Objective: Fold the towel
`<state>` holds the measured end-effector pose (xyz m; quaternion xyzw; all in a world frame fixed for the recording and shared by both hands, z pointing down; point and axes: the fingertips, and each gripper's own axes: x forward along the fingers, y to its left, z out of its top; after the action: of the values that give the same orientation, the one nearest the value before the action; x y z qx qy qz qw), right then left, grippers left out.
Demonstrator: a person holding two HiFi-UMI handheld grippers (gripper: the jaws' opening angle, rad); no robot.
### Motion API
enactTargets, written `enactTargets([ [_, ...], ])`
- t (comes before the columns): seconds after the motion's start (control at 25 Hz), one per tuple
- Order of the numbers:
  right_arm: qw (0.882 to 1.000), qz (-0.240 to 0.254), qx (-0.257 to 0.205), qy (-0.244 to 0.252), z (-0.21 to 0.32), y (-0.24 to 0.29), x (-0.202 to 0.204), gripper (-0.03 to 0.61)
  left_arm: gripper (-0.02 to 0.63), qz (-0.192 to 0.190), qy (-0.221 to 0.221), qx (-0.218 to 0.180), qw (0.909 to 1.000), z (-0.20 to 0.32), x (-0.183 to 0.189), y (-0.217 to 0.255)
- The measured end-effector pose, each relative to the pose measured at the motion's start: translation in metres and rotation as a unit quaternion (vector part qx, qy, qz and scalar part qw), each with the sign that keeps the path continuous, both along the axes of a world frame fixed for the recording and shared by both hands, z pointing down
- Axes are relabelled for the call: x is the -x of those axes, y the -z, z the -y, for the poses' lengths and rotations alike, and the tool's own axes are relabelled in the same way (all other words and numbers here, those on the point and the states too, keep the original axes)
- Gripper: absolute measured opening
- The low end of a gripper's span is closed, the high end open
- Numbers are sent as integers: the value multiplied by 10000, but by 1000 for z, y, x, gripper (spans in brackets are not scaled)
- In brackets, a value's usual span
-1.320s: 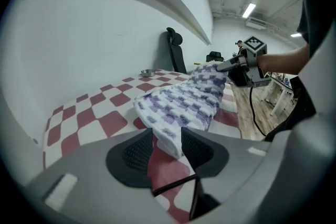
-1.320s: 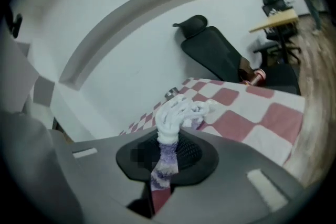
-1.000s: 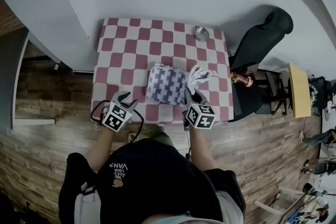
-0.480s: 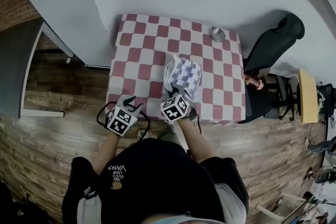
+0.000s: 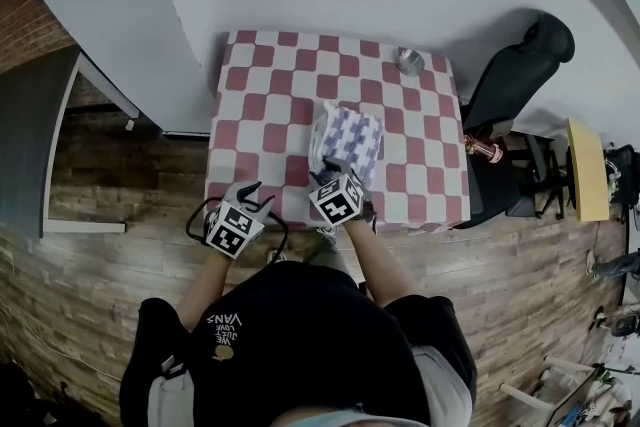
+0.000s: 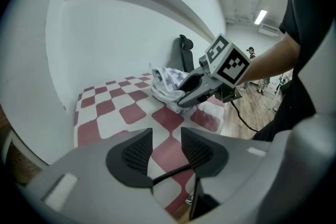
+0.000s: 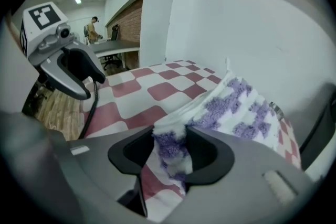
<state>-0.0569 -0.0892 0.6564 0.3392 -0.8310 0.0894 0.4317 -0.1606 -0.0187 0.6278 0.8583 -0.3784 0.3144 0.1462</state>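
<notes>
The purple-and-white checked towel [image 5: 350, 137] lies folded into a narrow stack on the red-and-white checked table [image 5: 262, 105]. My right gripper [image 5: 334, 169] is at the stack's near left corner. In the right gripper view its jaws [image 7: 170, 148] are opening, with a fluffy towel corner [image 7: 169, 150] lying loose between the pads. The left gripper [image 5: 246, 192] hovers open and empty over the table's near left edge, apart from the towel. The left gripper view shows its pads [image 6: 139, 150] with a gap, the towel [image 6: 167, 80] and the right gripper [image 6: 190, 91] ahead.
A small metal bowl [image 5: 410, 62] stands at the table's far right. A black chair [image 5: 520, 65] and a bottle [image 5: 483, 151] are just right of the table. A white wall runs behind it. Wooden floor lies below the near edge.
My right gripper has carried the towel's right edge over to the left and down, folding the towel narrower. The left gripper has shifted only slightly.
</notes>
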Motion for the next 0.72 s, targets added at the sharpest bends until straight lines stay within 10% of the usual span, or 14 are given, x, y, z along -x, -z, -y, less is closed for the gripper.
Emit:
enactTargets([
  [0.12, 9971, 714, 236, -81, -6, 14, 9, 247, 149, 7, -66, -36, 10000, 0, -3, 2],
  [0.28, 9854, 1525, -538, -533, 21, 65, -4, 242, 149, 1, -137, -41, 9999, -6, -3, 2],
  [0.48, 9800, 1212, -1052, -1173, 83, 79, -44, 242, 149, 12, -161, -95, 9998, -14, -4, 3],
  [0.72, 9919, 678, -369, -1005, 107, 25, -27, 239, 149, 97, -206, -121, 9997, -14, -8, 4],
])
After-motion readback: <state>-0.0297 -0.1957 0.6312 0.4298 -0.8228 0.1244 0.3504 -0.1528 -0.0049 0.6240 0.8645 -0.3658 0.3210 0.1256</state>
